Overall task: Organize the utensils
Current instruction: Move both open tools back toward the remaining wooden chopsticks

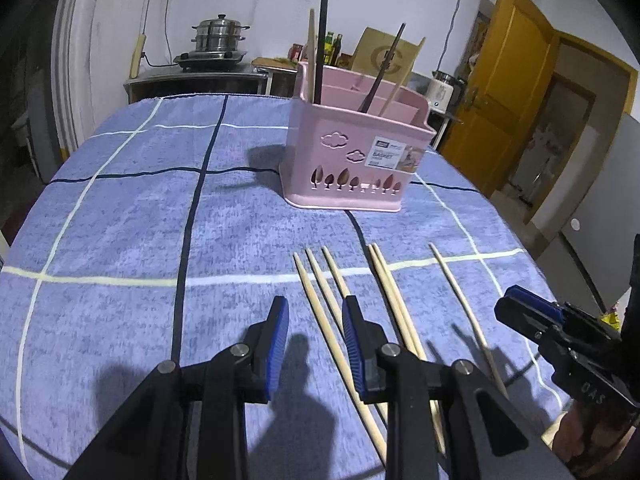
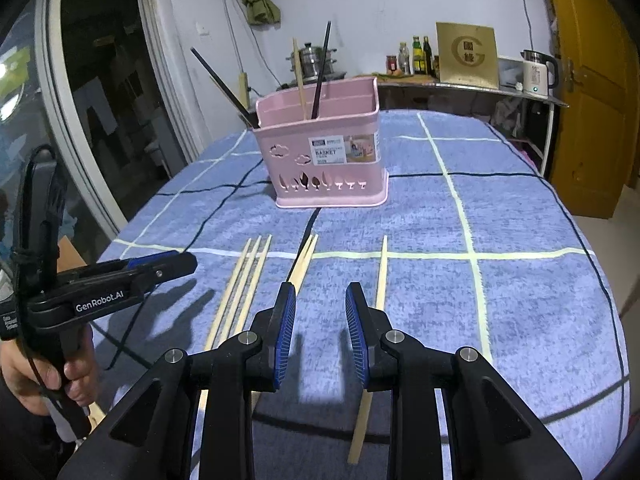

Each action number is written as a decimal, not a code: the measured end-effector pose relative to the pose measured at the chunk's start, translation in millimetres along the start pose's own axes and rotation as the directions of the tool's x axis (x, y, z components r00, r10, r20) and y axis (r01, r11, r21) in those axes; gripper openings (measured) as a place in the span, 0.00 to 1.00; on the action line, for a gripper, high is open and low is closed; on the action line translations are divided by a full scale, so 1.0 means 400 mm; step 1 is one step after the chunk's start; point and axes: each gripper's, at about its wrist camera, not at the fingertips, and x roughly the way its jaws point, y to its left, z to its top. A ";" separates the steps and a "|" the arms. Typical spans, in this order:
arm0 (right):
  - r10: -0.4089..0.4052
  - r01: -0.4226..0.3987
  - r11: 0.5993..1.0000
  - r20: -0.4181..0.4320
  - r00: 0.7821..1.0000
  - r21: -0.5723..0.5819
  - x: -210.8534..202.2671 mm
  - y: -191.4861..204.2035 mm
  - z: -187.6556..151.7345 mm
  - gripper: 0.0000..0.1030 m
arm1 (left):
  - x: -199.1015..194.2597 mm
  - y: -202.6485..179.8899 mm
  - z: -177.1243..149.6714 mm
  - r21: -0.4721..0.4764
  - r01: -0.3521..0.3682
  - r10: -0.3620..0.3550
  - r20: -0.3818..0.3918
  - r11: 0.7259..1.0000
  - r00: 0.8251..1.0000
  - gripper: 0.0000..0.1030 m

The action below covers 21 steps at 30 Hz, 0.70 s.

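Note:
A pink utensil basket (image 1: pixel 352 152) (image 2: pixel 326 152) stands on the blue checked cloth and holds a few dark and pale chopsticks upright. Several pale wooden chopsticks (image 1: pixel 328 308) (image 2: pixel 244 284) lie side by side on the cloth in front of it, with one single chopstick (image 1: pixel 464 304) (image 2: pixel 380 276) apart to the right. My left gripper (image 1: pixel 316 344) is open and empty, low over the cloth just left of the chopsticks; it also shows in the right wrist view (image 2: pixel 176 260). My right gripper (image 2: pixel 320 332) is open and empty, between the pair and the single chopstick; it also shows in the left wrist view (image 1: pixel 516 308).
The table cloth (image 1: pixel 140 220) (image 2: pixel 520 240) ends at rounded edges left and right. Behind the table stand a counter with a steel pot (image 1: pixel 218 36), bottles (image 2: pixel 418 56), a kettle (image 2: pixel 538 74) and a yellow door (image 1: pixel 516 92).

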 end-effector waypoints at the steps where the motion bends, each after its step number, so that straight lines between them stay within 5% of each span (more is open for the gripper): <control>1: 0.001 -0.001 1.000 -0.010 1.000 0.001 0.010 0.002 0.003 0.26 | 0.013 0.001 0.006 -0.002 -0.008 0.008 -0.008 1.000 1.000 0.27; 21: -0.050 0.045 0.999 -0.195 0.980 -0.026 0.213 0.029 0.042 0.26 | 0.126 0.011 0.003 0.011 -0.054 0.055 -0.106 0.998 0.993 0.27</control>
